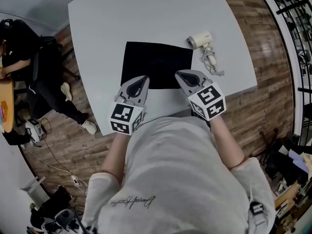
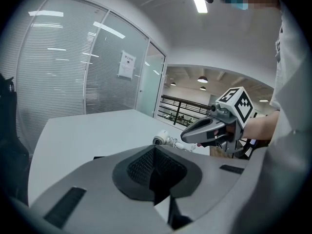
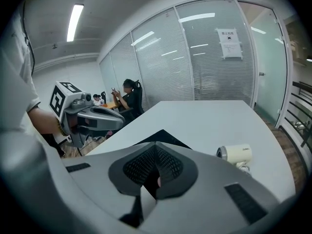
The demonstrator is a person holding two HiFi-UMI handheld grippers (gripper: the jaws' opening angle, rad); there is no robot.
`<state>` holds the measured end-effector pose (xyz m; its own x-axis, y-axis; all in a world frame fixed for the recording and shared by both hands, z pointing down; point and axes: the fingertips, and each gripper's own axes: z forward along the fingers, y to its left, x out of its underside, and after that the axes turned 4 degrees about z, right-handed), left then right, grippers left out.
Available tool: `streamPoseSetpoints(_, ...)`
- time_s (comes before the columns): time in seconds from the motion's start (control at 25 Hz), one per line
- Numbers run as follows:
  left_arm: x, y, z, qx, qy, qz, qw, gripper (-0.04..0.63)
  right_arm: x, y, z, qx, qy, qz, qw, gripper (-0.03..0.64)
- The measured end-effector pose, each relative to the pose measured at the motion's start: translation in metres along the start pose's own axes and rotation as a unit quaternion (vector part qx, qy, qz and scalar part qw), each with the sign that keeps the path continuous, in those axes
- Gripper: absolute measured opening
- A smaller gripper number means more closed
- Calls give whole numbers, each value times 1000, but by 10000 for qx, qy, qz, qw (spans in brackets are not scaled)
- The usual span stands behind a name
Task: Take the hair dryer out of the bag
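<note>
- Nearest, a person's pale shirt (image 1: 180,179) is seen.
- Left gripper (image 1: 141,79) is held at the table's (image 1: 146,18) near edge, jaws shut, nothing held.
- Right gripper (image 1: 183,75) is shut and empty too.
- Black bag (image 1: 157,65) is laid flat just past both.
- Hair dryer (image 1: 201,40) is laid outside the bag, just beside its far right corner.

white table (image 1: 146,13) on wooden floor (image 1: 275,106)

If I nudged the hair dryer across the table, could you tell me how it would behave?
The hair dryer lies on its side with a round barrel, so it may pivot or roll. Its bunched cord looks floppy and would probably drag behind.
</note>
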<state>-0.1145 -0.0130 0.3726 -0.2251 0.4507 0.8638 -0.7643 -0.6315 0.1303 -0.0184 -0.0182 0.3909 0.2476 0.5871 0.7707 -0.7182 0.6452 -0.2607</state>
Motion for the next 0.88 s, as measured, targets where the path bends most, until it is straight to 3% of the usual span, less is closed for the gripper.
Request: streamPoseSetpoints(0.88,-4,10,-12,-201,-95,-54,9997,12,2,-11,-7,104,-9,61,9999,25)
